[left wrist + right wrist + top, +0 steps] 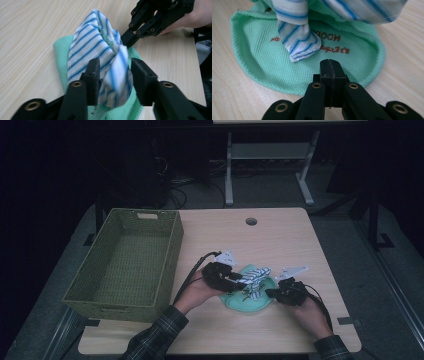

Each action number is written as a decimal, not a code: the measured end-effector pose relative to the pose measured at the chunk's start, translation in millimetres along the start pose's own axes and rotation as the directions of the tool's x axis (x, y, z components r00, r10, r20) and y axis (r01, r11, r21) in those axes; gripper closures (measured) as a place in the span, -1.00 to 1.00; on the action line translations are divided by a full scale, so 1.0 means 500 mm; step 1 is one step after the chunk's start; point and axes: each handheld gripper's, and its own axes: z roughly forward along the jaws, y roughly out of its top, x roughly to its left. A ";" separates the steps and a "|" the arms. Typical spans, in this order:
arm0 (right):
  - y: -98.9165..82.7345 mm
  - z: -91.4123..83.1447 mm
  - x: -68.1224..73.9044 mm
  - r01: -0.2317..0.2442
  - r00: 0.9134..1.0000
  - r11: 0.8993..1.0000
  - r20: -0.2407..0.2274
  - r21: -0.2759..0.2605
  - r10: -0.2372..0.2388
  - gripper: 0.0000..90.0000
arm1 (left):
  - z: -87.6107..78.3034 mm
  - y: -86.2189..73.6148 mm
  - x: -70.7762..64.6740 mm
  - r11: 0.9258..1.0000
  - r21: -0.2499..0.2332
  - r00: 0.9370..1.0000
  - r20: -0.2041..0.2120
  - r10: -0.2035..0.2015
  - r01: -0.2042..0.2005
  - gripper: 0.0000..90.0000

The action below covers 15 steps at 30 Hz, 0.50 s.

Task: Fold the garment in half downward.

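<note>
Lying between left tongs, striped cloth

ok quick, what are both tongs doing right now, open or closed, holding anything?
Left tongs: open, striped cloth between the jaws, not pinched.
Right tongs: closed, nothing visibly held, above the green cloth.

We see the green basket walling off the table's left side; bare wood lies open beyond and right of the cloths, which sit hemmed between both grippers
</note>
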 end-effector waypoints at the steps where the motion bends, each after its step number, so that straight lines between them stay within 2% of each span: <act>1: 0.000 -0.002 -0.001 -0.004 1.000 1.000 -0.001 -0.002 0.004 1.00 | -0.004 0.001 0.001 1.000 -0.006 1.000 -0.002 -0.002 0.002 0.21; 7: 0.006 -0.022 -0.016 -0.010 1.000 0.999 0.007 -0.038 0.011 1.00 | -0.031 0.004 0.002 0.999 -0.036 1.000 -0.010 -0.013 0.012 0.23; 8: 0.008 -0.026 -0.018 -0.013 1.000 0.999 0.002 -0.039 0.013 1.00 | -0.035 0.003 0.003 0.999 -0.039 1.000 -0.007 -0.016 0.016 0.31; 9: 0.014 -0.035 -0.022 -0.016 1.000 0.999 0.006 -0.051 0.016 1.00 | -0.038 0.002 0.004 0.999 -0.037 1.000 -0.009 -0.015 0.015 0.49; 10: 0.014 -0.035 -0.022 -0.016 1.000 0.999 0.006 -0.051 0.016 1.00 | -0.040 0.001 0.005 0.999 -0.030 1.000 -0.009 -0.019 0.019 0.49; 12: 0.021 -0.043 -0.026 -0.017 1.000 0.997 0.007 -0.069 0.018 1.00 | -0.041 -0.002 0.008 1.000 -0.022 1.000 -0.019 -0.020 0.020 0.72; 15: 0.032 -0.053 -0.031 -0.003 1.000 0.997 0.018 -0.079 0.005 1.00 | -0.040 -0.005 0.009 0.999 -0.017 0.999 -0.017 -0.027 0.027 0.93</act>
